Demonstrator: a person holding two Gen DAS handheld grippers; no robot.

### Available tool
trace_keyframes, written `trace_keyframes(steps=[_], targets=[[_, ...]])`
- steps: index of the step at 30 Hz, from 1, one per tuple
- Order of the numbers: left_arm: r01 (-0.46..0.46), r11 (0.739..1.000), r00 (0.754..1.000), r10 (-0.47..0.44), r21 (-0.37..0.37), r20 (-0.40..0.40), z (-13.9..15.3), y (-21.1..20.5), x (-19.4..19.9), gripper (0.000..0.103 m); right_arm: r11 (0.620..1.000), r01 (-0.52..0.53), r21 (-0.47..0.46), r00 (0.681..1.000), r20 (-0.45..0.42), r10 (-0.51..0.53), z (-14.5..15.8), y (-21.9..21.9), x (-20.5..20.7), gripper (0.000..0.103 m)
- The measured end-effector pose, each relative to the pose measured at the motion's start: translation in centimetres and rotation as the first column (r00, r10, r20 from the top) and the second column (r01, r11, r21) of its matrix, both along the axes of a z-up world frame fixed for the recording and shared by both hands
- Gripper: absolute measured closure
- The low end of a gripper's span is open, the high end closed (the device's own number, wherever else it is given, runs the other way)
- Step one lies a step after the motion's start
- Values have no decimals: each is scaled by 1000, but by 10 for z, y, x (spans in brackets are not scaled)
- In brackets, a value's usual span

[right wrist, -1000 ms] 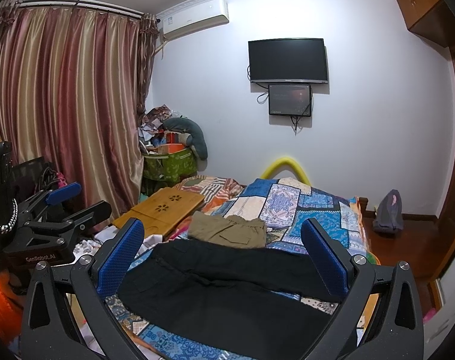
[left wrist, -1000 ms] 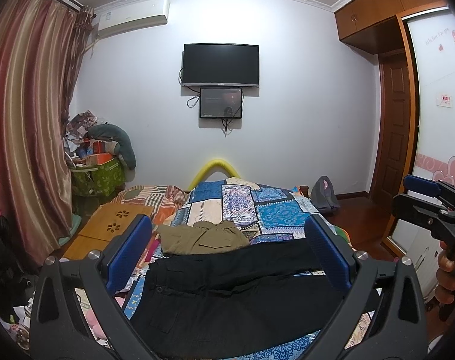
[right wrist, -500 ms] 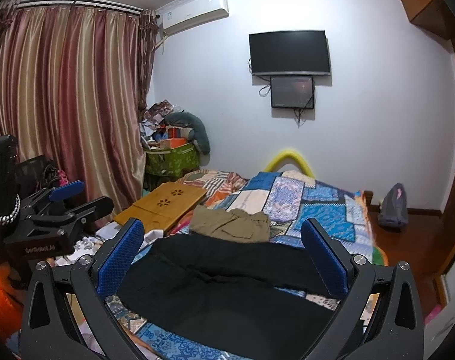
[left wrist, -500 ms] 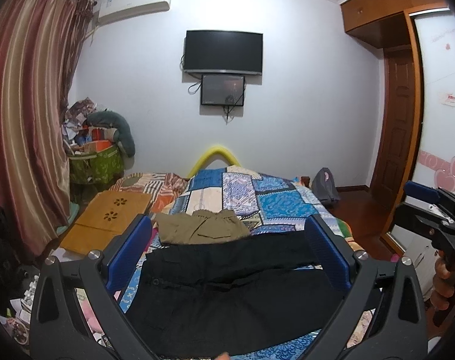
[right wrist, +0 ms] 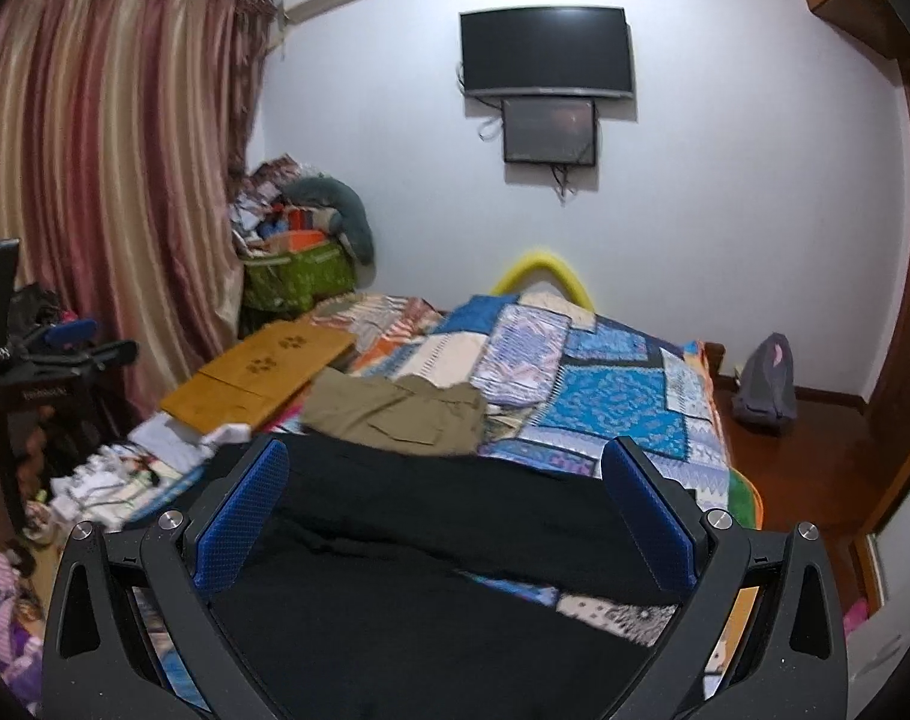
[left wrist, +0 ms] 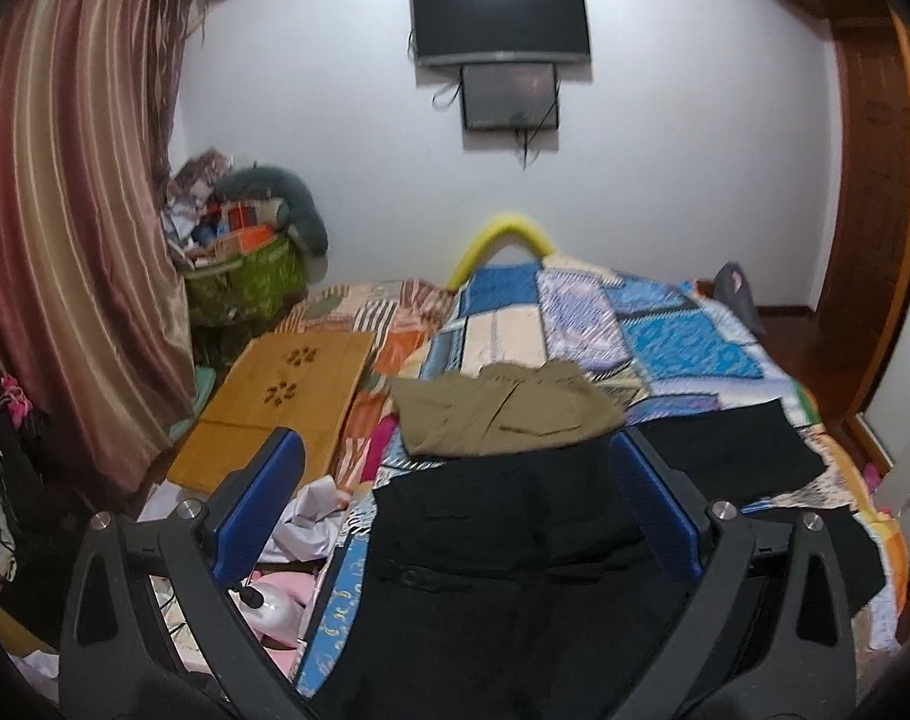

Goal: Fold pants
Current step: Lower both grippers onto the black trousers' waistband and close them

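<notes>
the black pants [left wrist: 515, 570] are lying spread out flat across the near end of the bed [left wrist: 665, 330], on top of a patchwork quilt in blues, creams and purples, with the waistband toward the left side and one leg reaching out to the right edge of the mattress. the left gripper [left wrist: 455, 486] is hovering above the waist area with its blue-padded fingers [left wrist: 257, 504] standing wide apart and nothing between them. the right gripper [right wrist: 446, 492] is hanging over the same garment [right wrist: 395, 570] from a spot further right, its jaws likewise spread wide and holding nothing; neither tool is touching the fabric as far as the views are showing. in the right wrist view the left gripper [right wrist: 65, 348] is showing at the left edge as a blurred dark shape with a blue pad.

just beyond the black pants a folded pair of olive-khaki pants [left wrist: 503, 414] is sitting on the quilt, its near edge touching or slightly overlapping the black cloth. a wooden lap table [left wrist: 281, 402] is lying on the left side of the bed beside it, with loose white and pink clothing [left wrist: 311, 516] piling up below it. a striped curtain [left wrist: 65, 240] is hanging at the left, a green basket [left wrist: 245, 288] stuffed with clutter is standing in the corner, and a dark television [left wrist: 500, 18] is hanging on the far wall above a smaller screen [left wrist: 509, 96]
</notes>
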State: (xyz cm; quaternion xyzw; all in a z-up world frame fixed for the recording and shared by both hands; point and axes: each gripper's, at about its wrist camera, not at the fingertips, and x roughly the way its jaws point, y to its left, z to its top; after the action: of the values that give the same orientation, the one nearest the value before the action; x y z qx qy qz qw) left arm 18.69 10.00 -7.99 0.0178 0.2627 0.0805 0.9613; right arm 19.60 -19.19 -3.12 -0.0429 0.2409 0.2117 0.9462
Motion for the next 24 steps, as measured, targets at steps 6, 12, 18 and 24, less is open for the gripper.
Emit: trace_keyframes(steps=[6,12,18,24], targets=[[-68,998,993,66,-10,-95,-43,43,67,0,993,50,-109,995,-79,-59,-34,-7,53,0],[-138,987,965,114,-85,-235,-101,91,127,10,980,114,-164,972,-185,-144,-75,-16,114,0],[-202,976,902,154,-80,-403,-164,123,177,13,966,131,-225,941,-278,-193,-117,-23,167,0],[-180,978,848,97,-110,-522,-211,142,212,28,961,18,-277,918,-376,-126,-158,-11,212,0]])
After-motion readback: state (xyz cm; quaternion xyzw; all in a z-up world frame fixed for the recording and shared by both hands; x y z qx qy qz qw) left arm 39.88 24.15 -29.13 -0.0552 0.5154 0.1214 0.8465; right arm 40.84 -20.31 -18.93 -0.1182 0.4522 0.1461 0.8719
